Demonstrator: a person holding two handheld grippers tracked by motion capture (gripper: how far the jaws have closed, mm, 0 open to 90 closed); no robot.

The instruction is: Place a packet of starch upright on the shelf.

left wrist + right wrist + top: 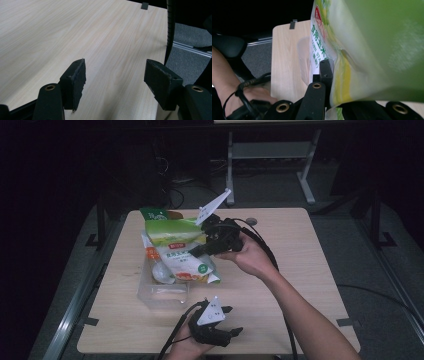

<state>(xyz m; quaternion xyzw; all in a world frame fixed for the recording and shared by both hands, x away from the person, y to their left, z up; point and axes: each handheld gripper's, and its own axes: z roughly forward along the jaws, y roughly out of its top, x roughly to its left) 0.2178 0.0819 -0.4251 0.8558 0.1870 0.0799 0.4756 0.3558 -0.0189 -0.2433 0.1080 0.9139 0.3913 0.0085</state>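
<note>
A green and white food bag (177, 247) hangs tilted over a clear plastic tub (162, 295) on the left half of the wooden table (300, 260). My right gripper (200, 250) is shut on the bag's right side. In the right gripper view, the bag (367, 50) covers one jaw, and the gripper (332, 75) pinches its edge above the tub (303, 57). My left gripper (232, 320) rests near the table's front edge, open, with nothing between its fingers. In the left gripper view, the open gripper (115, 75) looks across bare wood.
A white object (162, 272) lies inside the tub under the bag. A black cable (267, 252) trails from the right gripper along the forearm. Beyond the table's right edge (162, 75) is grey floor with a metal rail (192, 48). A metal stand (270, 155) is behind the table.
</note>
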